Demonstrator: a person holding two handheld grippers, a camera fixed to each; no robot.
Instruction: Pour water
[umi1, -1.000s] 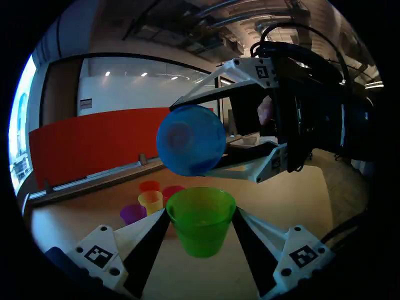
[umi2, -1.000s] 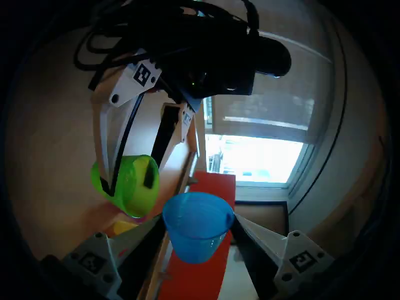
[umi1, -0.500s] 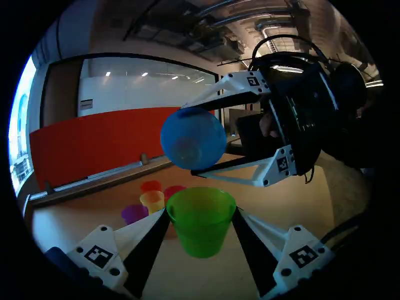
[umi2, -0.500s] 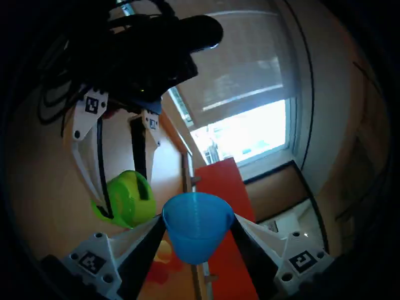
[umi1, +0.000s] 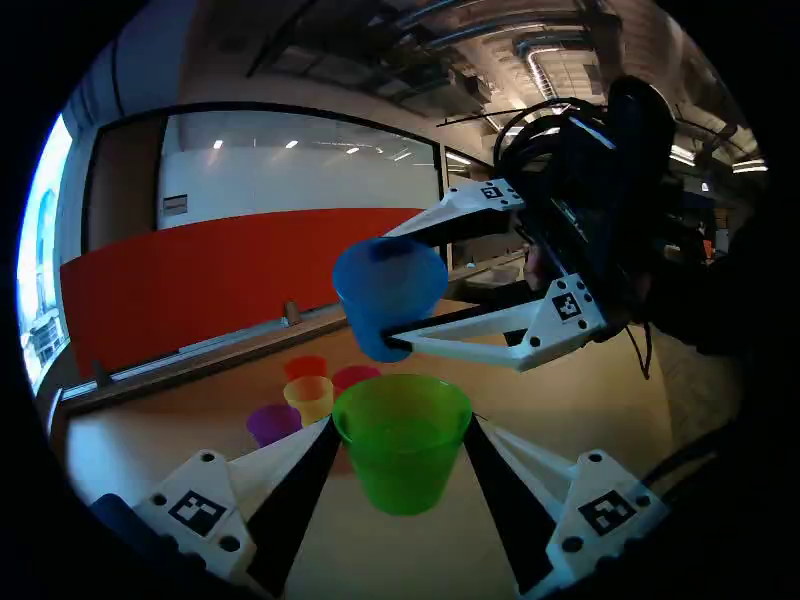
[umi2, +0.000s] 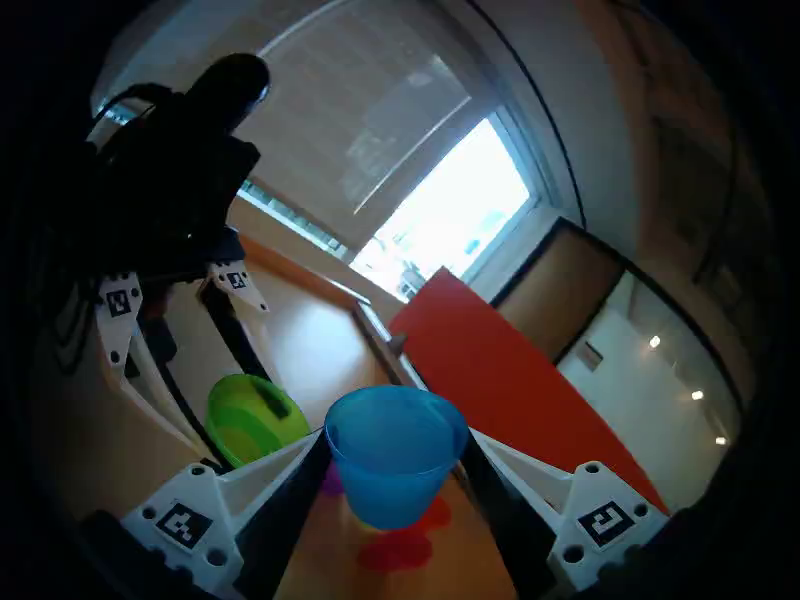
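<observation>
Pouring cup-to-cup in mid-air is mostly about lining up the rims, so that's how I'd read this one. The left gripper (umi1: 400, 432) is clamped on the green cup (umi1: 402, 470), both fingers pressing its sides, and the cup is upright with its mouth facing up. The right gripper (umi1: 386, 294) is squeezed onto the blue cup (umi1: 392, 280). That cup hangs above and a bit ahead of the left gripper's fingers, not touching the green one, close to upright with just a slight lean. In the right gripper view the blue cup (umi2: 393, 470) sits right between its own fingers, and the green cup (umi2: 240, 432) is off to the lower left in the left gripper (umi2: 248, 420). Can't tell if there's water in either cup. If more has to go in, I'd get the blue lip over the middle of the green mouth first, then roll the right wrist slowly with the left one dead level. Squeezing harder probably just flexes thin plastic. Below and ahead of the left gripper is a light wooden table (umi1: 600, 400) with a few small coloured cups (umi1: 311, 395) just past the fingers. Beyond that there's a red panel (umi1: 200, 280) under a glass wall, plus a bright window (umi2: 450, 225) far ahead of the right gripper.
</observation>
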